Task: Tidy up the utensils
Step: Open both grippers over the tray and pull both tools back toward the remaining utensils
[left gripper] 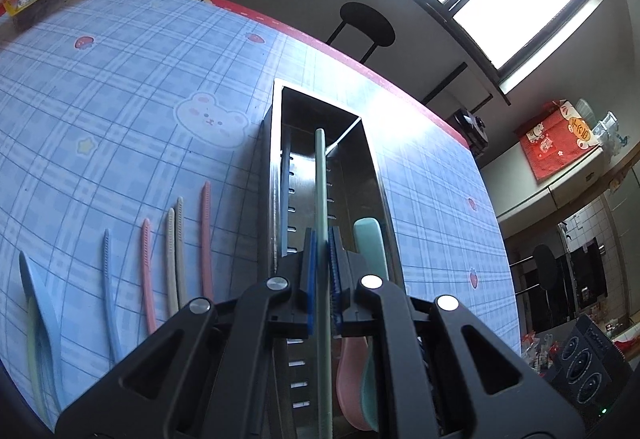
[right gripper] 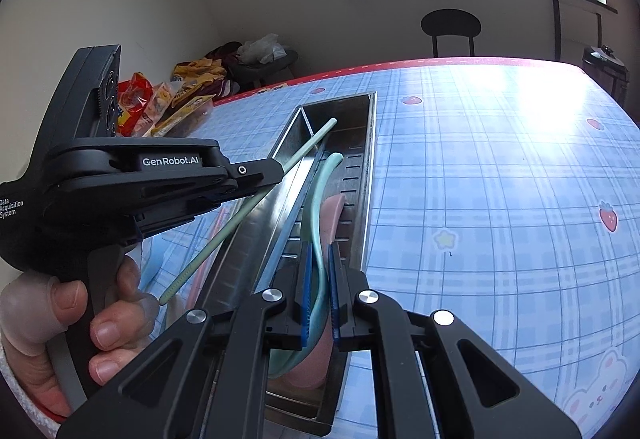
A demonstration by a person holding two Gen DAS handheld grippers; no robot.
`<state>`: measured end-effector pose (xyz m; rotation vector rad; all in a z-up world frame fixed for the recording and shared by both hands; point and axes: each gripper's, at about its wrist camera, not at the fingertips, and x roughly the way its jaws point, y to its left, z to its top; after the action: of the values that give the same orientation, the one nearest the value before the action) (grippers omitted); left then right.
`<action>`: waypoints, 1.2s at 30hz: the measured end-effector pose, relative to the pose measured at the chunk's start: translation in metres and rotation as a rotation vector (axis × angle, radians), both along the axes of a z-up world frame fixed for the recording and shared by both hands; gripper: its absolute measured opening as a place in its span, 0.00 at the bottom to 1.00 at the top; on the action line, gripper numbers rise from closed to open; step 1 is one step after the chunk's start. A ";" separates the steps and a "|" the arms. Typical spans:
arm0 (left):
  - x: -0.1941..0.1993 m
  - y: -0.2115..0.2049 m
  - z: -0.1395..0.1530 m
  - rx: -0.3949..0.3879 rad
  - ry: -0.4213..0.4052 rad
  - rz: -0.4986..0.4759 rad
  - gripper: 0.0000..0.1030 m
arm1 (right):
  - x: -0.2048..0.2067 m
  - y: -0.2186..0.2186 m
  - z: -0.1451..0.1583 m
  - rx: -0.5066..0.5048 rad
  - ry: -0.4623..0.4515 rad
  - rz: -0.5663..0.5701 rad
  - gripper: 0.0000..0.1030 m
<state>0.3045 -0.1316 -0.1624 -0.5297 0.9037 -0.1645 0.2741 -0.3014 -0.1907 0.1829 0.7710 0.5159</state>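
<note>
Left wrist view: left tool [left gripper: 322, 271] clamps green chopstick [left gripper: 320, 199] over steel utensil tray [left gripper: 276, 143], aimed along tray's narrow slot for drop-in; loose chopsticks [left gripper: 176, 251] left of tray on worktop [left gripper: 120, 99].
Right wrist view: right tool [right gripper: 318, 291] pinches teal spoon [right gripper: 320, 191] inside tray's wider compartment, beside pink spoon [right gripper: 332, 215].

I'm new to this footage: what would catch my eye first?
The long steel utensil box in mid-table, with each gripper at it: the left gripper clamps a pale green chopstick above it, the right gripper pinches a mint spoon inside. More chopsticks lie left of the box.
</note>
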 end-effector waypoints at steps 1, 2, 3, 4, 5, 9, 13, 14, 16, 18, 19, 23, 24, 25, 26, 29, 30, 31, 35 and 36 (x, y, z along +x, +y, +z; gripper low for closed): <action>0.000 -0.001 -0.001 -0.001 0.002 0.000 0.10 | 0.001 0.000 0.000 0.000 0.001 -0.001 0.08; 0.001 -0.001 -0.001 0.001 0.003 0.000 0.10 | 0.001 0.001 0.000 -0.002 0.001 -0.002 0.08; 0.001 -0.003 -0.002 0.006 0.003 0.000 0.10 | 0.001 0.001 0.000 -0.006 -0.001 -0.003 0.08; 0.002 -0.004 -0.003 0.008 0.006 0.000 0.10 | 0.002 0.002 0.000 -0.011 -0.003 -0.003 0.08; 0.001 -0.002 -0.004 0.008 0.009 0.000 0.10 | 0.002 0.004 0.000 -0.018 -0.005 -0.003 0.08; 0.003 -0.004 -0.002 0.016 0.000 -0.015 0.16 | 0.003 0.005 0.001 -0.026 -0.010 -0.009 0.09; -0.004 0.000 0.020 0.003 -0.070 -0.040 0.33 | -0.003 0.001 0.013 0.001 -0.063 -0.047 0.28; -0.009 0.004 0.027 0.000 -0.096 -0.040 0.45 | -0.006 -0.002 0.015 0.013 -0.081 -0.060 0.46; -0.019 0.014 0.043 0.011 -0.156 -0.033 0.58 | -0.012 -0.009 0.023 0.049 -0.131 -0.107 0.61; -0.031 0.026 0.061 0.056 -0.217 -0.020 0.77 | -0.015 -0.013 0.027 0.066 -0.158 -0.147 0.76; -0.036 0.031 0.067 0.073 -0.238 -0.014 0.87 | -0.016 -0.016 0.028 0.069 -0.169 -0.171 0.86; -0.061 0.055 0.090 0.197 -0.297 0.014 0.94 | -0.018 -0.026 0.032 0.086 -0.198 -0.262 0.94; -0.066 0.062 0.093 0.221 -0.304 0.019 0.94 | -0.017 -0.027 0.031 0.088 -0.195 -0.274 0.94; -0.074 0.070 0.096 0.248 -0.311 0.029 0.94 | -0.016 -0.028 0.031 0.092 -0.196 -0.279 0.94; -0.082 0.078 0.098 0.266 -0.319 0.039 0.94 | -0.015 -0.028 0.030 0.092 -0.196 -0.284 0.94; -0.104 0.102 0.098 0.316 -0.316 0.062 0.94 | -0.014 -0.025 0.028 0.077 -0.195 -0.282 0.94; -0.110 0.111 0.097 0.330 -0.311 0.066 0.94 | -0.015 -0.023 0.028 0.069 -0.193 -0.279 0.94; -0.121 0.121 0.095 0.343 -0.304 0.069 0.94 | -0.015 -0.020 0.027 0.058 -0.190 -0.270 0.94; -0.150 0.149 0.087 0.394 -0.272 0.049 0.94 | -0.024 -0.012 0.029 0.036 -0.180 -0.265 0.94; -0.155 0.153 0.085 0.406 -0.266 0.042 0.94 | -0.027 -0.010 0.031 0.033 -0.178 -0.266 0.94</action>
<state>0.1496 0.0212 -0.0777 -0.1430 0.6417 -0.0098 0.2471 -0.3111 -0.1599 0.2627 0.5542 0.2885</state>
